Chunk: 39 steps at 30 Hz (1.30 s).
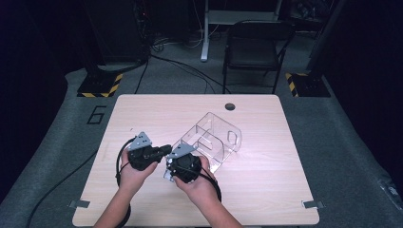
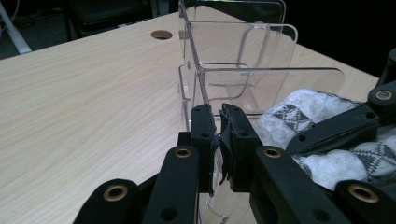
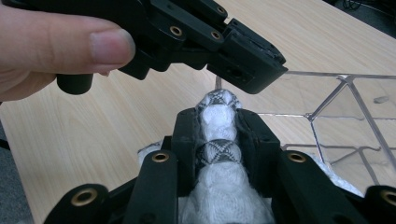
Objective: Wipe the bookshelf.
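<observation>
L gripper point(image 2: 218, 122) is clamping the near wall edge of the clear acrylic organizer point(image 1: 212, 135) sitting mid-table point(image 1: 142, 114), while R gripper point(image 3: 218, 122) is pinching a white knit cloth w/ grey pattern point(image 3: 219, 154) just beside that edge, both hands working close together.

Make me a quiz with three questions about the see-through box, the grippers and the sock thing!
1. Where does the clear organizer stand?
A on the table
B on the chair
C on the floor

2. What colours is the cloth in the right gripper?
A red
B white with grey pattern
C green

3. What does the left gripper do?
A hangs open
B pinches the organizer's clear wall
C holds a cup

Answers: 1 A, it rests on the wooden table; 2 B, white knit with grey diamonds; 3 B, its jaws close on the clear edge.
</observation>
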Tool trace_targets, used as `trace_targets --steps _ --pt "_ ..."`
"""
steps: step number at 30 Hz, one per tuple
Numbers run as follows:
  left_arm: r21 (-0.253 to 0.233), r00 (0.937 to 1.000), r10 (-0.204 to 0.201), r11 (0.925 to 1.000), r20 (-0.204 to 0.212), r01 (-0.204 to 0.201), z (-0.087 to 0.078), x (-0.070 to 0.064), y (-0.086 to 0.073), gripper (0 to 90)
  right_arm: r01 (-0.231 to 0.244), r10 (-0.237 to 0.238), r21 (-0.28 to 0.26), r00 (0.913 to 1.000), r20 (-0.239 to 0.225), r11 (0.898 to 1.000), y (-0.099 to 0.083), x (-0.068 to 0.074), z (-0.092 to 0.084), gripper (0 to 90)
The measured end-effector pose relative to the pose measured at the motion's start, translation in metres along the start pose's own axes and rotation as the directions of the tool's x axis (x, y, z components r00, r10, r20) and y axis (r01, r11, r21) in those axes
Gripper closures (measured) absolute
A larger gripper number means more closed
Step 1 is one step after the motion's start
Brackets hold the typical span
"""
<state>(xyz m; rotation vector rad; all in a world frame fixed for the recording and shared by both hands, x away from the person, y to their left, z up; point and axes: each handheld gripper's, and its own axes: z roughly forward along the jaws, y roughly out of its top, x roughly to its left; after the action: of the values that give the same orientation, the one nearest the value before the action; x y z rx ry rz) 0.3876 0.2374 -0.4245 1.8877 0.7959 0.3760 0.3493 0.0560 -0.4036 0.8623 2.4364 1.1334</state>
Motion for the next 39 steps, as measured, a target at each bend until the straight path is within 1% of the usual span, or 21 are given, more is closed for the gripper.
trace_targets --steps 3,4,7,8,10,11,12,15,16,17,19,20,22,24,26,27,29,30,32,36,39 --pt "0.013 1.0000 0.007 0.9999 -0.001 -0.007 0.000 -0.001 0.001 84.8 0.001 -0.001 -0.007 1.0000 0.002 1.000 -0.005 0.001 -0.004 70.0" --pt "0.013 1.0000 0.007 0.9999 -0.001 -0.007 0.000 -0.001 0.001 84.7 0.003 -0.003 0.013 1.0000 -0.005 1.000 -0.007 0.002 -0.008 69.9" --pt "0.006 0.9999 -0.009 0.9999 0.008 0.009 0.000 0.001 0.000 84.5 0.025 -0.025 0.017 0.9997 0.003 1.000 -0.017 0.002 -0.022 69.9" --pt "0.006 0.9999 -0.009 0.9999 0.008 0.009 0.000 0.001 0.000 84.5 0.046 -0.046 0.001 0.9989 0.003 0.999 -0.021 0.001 -0.027 69.9" --pt "0.017 1.0000 0.008 0.9998 0.005 -0.008 -0.001 0.000 0.001 84.5 0.036 -0.036 -0.011 0.9993 -0.003 0.999 -0.031 0.000 -0.037 69.8" --pt "0.009 0.9999 -0.009 0.9999 0.004 0.009 0.000 -0.001 0.000 84.6 0.021 -0.021 -0.019 0.9998 0.004 1.000 -0.036 0.001 -0.042 69.8" --pt "0.017 1.0000 -0.004 0.9998 0.009 0.003 -0.001 -0.001 0.000 84.6 0.029 -0.029 -0.024 0.9996 0.002 0.999 -0.041 0.001 -0.047 69.8" --pt "0.009 0.9996 -0.021 0.9998 0.018 0.020 -0.001 0.001 0.000 84.1 0.033 -0.033 -0.031 0.9994 0.008 0.999 -0.047 -0.001 -0.053 69.7" --pt "0.009 0.9996 -0.021 0.9998 0.018 0.020 -0.001 0.001 0.000 84.2 0.033 -0.033 -0.031 0.9994 0.008 0.999 -0.047 -0.001 -0.053 69.7" --pt "0.006 0.9996 -0.021 0.9998 0.021 0.021 -0.001 0.001 -0.001 84.1 0.005 -0.005 -0.007 1.0000 -0.005 1.000 -0.043 -0.002 -0.051 69.5" --pt "0.002 0.9994 -0.032 0.9995 0.011 0.032 0.000 -0.001 -0.001 84.0 0.014 -0.014 -0.001 0.9999 -0.006 1.000 -0.039 -0.002 -0.045 69.3" --pt "0.006 0.9996 -0.026 0.9996 0.009 0.026 -0.001 -0.001 -0.001 84.0 0.018 -0.018 0.000 0.9998 0.000 1.000 -0.036 -0.002 -0.041 69.2" --pt "0.001 0.9996 -0.028 0.9996 0.006 0.028 0.000 -0.002 -0.002 83.7 0.000 0.000 0.008 1.0000 0.001 1.000 -0.031 -0.001 -0.033 68.8" --pt "0.008 0.9998 -0.015 0.9998 0.011 0.015 -0.001 0.000 -0.002 83.5 0.010 -0.009 0.021 0.9999 -0.006 1.000 -0.026 -0.002 -0.025 68.5" --pt "0.002 0.9998 -0.019 0.9998 -0.006 0.019 0.000 -0.001 -0.002 83.8 0.014 -0.013 0.021 0.9997 -0.019 1.000 -0.023 -0.003 -0.019 68.4" --pt "0.005 0.9999 -0.011 0.9999 -0.012 0.011 0.000 -0.001 -0.001 84.2 0.001 0.000 0.022 0.9999 -0.015 1.000 -0.022 -0.002 -0.019 68.3" --pt "0.006 0.9998 -0.014 0.9999 -0.012 0.014 0.001 -0.002 -0.001 84.5 0.012 -0.012 0.010 0.9999 -0.006 1.000 -0.025 0.000 -0.020 68.3" --pt "0.012 0.9999 0.005 0.9999 -0.015 -0.004 0.000 -0.002 -0.001 84.6 0.017 -0.017 -0.005 0.9998 0.000 1.000 -0.027 0.001 -0.021 68.2" --pt "0.011 0.9998 0.011 0.9999 -0.017 -0.011 0.001 -0.002 -0.001 84.6 0.021 -0.021 -0.026 0.9997 0.009 0.999 -0.034 0.002 -0.026 68.2" --pt "0.006 0.9998 0.000 1.0000 -0.018 0.000 0.001 -0.003 0.000 84.6 0.002 -0.002 -0.055 1.0000 0.004 0.998 -0.047 0.002 -0.038 68.2" --pt "0.008 0.9998 -0.001 1.0000 -0.018 0.001 0.001 -0.003 0.000 84.6 0.016 -0.016 -0.070 0.9999 0.005 0.997 -0.056 0.002 -0.046 68.0"
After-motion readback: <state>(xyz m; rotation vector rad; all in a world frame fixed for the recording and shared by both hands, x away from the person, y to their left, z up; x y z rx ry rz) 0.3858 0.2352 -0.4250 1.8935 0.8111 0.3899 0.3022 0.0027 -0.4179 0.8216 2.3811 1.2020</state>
